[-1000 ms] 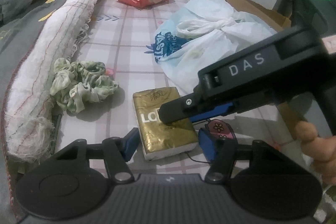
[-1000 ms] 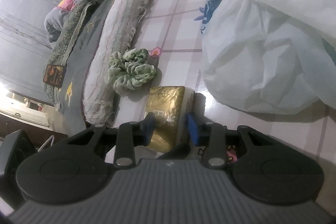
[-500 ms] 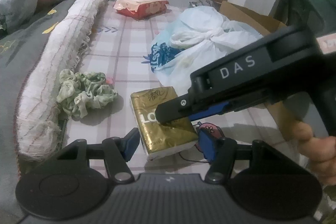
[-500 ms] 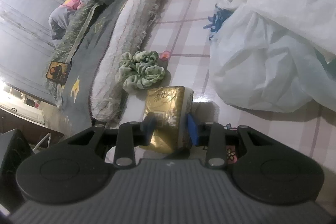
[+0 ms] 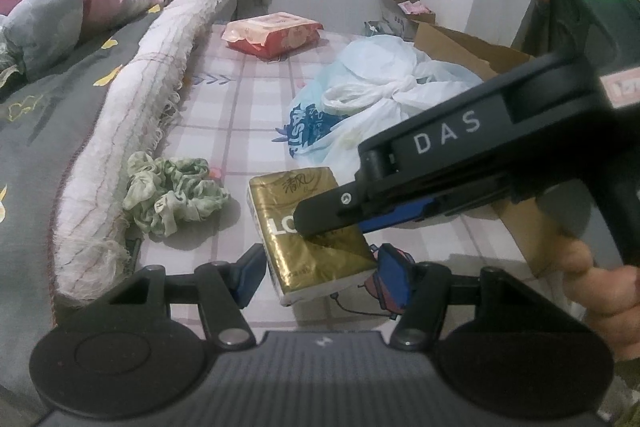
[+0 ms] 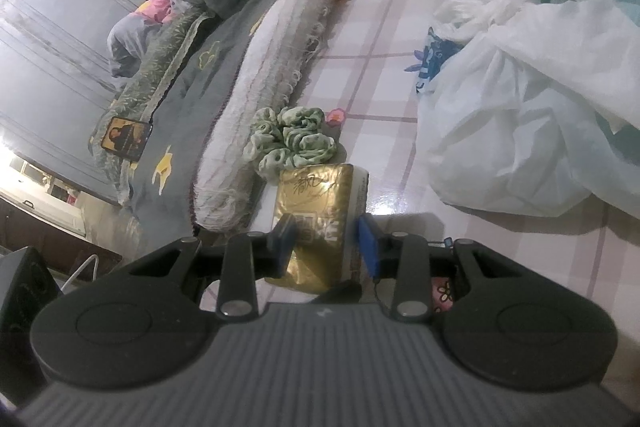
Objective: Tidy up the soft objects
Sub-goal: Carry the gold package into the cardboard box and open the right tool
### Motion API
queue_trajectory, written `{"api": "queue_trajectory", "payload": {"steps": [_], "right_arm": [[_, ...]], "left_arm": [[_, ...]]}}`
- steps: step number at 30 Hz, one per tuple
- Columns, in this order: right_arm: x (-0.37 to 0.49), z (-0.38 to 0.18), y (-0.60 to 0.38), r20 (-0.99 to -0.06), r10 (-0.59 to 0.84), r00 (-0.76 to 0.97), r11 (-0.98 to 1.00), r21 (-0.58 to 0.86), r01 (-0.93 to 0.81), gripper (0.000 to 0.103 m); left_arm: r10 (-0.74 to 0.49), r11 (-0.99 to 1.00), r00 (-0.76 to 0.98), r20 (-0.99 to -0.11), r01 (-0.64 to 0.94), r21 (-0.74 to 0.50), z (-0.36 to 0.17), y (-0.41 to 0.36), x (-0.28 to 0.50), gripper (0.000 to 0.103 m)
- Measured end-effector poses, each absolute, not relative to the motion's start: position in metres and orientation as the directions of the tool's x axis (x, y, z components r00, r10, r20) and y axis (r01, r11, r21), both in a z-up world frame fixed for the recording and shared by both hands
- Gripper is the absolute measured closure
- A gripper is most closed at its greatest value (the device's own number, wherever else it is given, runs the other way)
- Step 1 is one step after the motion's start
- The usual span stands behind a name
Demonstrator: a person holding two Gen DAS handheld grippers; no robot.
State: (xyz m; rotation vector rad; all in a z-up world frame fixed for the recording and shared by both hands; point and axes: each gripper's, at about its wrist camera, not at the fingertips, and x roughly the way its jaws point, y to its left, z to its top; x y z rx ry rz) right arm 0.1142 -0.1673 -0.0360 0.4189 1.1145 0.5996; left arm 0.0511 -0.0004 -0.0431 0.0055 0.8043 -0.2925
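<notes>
1. The gold tissue pack (image 6: 316, 219) is now seen lifted a little off the bed (image 5: 240, 115), clamped between the pads of the right gripper (image 6: 326, 243), whose jaws are barely eased.
2. The left gripper (image 5: 320, 275) is kept half-open and empty, just in front of the pack.
3. The green scrunchie (image 5: 176, 195) is left untouched beside the rolled towel (image 5: 132, 131) at the bed's left edge.
4. So the pick-up looks done; placing is probably next.
</notes>
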Motion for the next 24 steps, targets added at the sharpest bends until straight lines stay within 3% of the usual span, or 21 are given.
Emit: {"api": "queue_trajectory", "payload": {"steps": [24], "right_arm": [[0.087, 0.01, -0.198, -0.613, 0.662, 0.431, 0.744, 0.604, -0.285, 0.067]], "left_arm": [[-0.245, 0.958, 0.757, -0.605, 0.286, -0.03, -0.003, -0.026, 0.031, 0.041]]}}
